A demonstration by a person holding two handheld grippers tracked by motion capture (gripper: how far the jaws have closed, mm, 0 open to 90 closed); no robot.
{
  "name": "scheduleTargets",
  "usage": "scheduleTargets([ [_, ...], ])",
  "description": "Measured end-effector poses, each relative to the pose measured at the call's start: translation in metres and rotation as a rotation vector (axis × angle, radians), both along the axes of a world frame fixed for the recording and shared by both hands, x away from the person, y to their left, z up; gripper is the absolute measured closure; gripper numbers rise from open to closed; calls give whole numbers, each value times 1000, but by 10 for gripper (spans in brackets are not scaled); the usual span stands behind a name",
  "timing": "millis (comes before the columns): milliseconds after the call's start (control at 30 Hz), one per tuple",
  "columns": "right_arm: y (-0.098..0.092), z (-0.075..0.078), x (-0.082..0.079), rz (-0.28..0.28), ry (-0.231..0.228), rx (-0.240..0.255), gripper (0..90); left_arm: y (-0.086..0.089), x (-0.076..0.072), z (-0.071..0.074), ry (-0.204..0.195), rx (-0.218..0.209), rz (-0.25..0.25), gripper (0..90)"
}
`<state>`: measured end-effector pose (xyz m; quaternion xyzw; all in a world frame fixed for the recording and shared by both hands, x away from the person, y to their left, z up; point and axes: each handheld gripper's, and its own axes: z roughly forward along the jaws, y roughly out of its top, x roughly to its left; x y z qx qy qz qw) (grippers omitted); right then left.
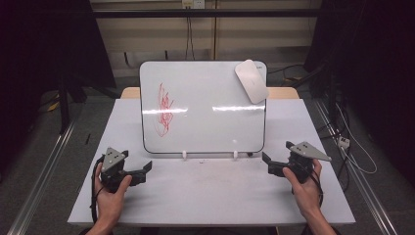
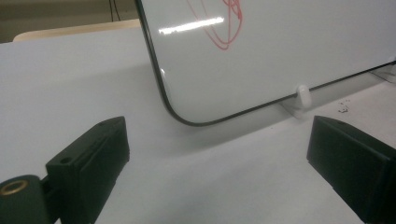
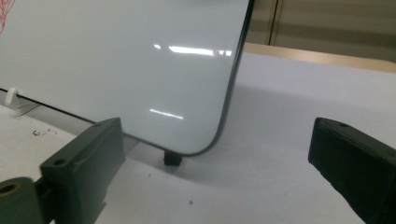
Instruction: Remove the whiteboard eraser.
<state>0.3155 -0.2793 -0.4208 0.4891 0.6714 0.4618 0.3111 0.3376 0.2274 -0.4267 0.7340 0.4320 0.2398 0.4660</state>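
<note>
we held the left gripper (image 1: 139, 172) low over the white table (image 1: 210, 196) at the near left, its jaws spread wide with nothing between them; the right gripper (image 1: 270, 165) sat at the near right, its jaws likewise spread and empty; both pointed inward at the whiteboard (image 1: 203, 107), which stood propped upright on its small white feet (image 1: 185, 155) across the middle of the table, well apart from either tool; the board leaned back, we judged, so that its face met us squarely; a red scribble (image 1: 164, 108) marked its left half, and a pale eraser (image 1: 251, 81) clung to its upper right corner, likely parked there to be within reach; we judged the scribble was to be wiped, so the right gripper, nearer the eraser, seemed placed to fetch it.
</note>
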Motion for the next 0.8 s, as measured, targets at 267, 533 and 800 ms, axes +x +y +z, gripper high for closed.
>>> scheduleTargets([
  [267, 6, 23, 28, 53, -47, 12, 45, 4, -2, 0, 3, 2, 9, 57],
  [533, 9, 52, 44, 66, -101, -17, 51, 2, 0, 0, 14, -2, 10, 57],
  [800, 15, 78, 68, 86, -131, -91, 83, 1, 3, 0, 16, -12, 19, 57],
])
